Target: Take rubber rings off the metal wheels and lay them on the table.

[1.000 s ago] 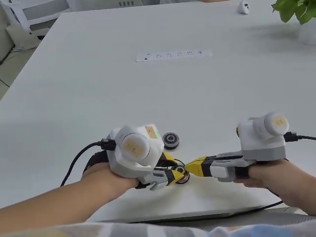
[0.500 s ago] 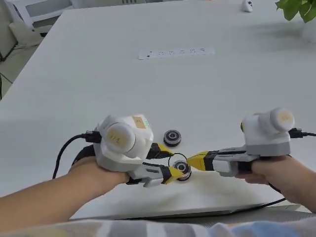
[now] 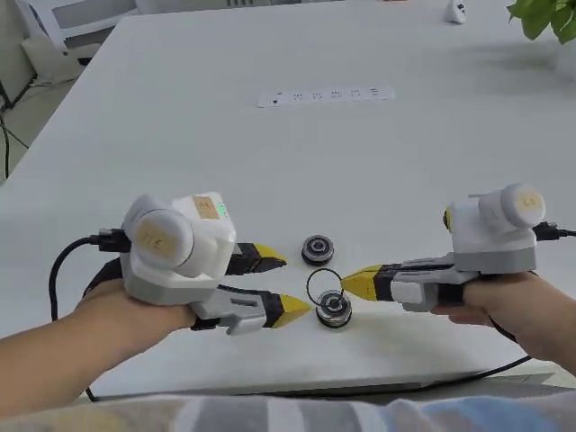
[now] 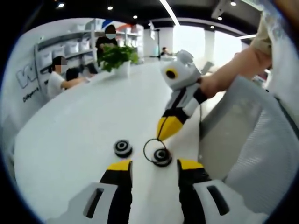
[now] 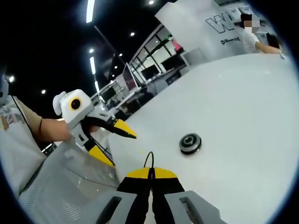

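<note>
rubber ring [image 3: 308,284]: looped just over the near metal wheel [image 3: 334,309], seemingly free of it | my right gripper [image 3: 345,281]: clenched on the ring's edge so I can lay it on the table [image 3: 180,135] | my left gripper [image 3: 295,283]: jaws apart, released, beside that wheel | second wheel [image 3: 317,249]: just behind, waiting

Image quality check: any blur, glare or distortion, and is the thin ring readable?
Head view: even light, sharp, ring clear against white table. Left gripper view: fisheye bend, highlights blown at the back, ring readable. Right gripper view: dark ceiling, ring a thin line in the shut right tongs.
</note>
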Available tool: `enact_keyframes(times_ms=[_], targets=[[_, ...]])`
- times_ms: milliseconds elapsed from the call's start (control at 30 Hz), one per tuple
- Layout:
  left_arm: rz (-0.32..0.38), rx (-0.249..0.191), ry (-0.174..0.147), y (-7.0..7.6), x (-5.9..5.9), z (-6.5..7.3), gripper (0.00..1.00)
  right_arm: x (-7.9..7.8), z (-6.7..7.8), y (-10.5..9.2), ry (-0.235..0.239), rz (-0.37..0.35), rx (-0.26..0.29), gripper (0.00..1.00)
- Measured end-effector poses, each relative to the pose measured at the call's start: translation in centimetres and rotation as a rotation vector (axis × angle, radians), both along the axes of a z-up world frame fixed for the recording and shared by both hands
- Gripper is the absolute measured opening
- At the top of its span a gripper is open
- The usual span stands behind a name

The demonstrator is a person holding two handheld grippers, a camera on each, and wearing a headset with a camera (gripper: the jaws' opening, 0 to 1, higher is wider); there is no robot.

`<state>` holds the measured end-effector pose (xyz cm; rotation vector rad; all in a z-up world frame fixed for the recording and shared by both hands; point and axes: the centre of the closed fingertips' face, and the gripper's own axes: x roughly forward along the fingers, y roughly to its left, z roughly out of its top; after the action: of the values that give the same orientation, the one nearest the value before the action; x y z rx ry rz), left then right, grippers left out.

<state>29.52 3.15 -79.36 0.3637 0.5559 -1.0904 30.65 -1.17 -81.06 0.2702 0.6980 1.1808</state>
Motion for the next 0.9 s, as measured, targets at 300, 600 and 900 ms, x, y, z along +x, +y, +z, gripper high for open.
enact_keyframes(times_ms=[300,600,900], targets=[[0.036,-0.002,-0.009,1.9,0.0,0.7,0.45,0.5,0.9,1.0,-0.025,0.033,-0.008,0.0],[0.068,0.006,-0.02,3.2,-0.1,1.2,0.49,1.1,1.1,2.5,-0.042,0.08,-0.031,0.0],[0.115,0.009,-0.028,5.0,0.2,1.5,0.49,1.2,0.7,4.2,-0.054,0.136,-0.062,0.0]])
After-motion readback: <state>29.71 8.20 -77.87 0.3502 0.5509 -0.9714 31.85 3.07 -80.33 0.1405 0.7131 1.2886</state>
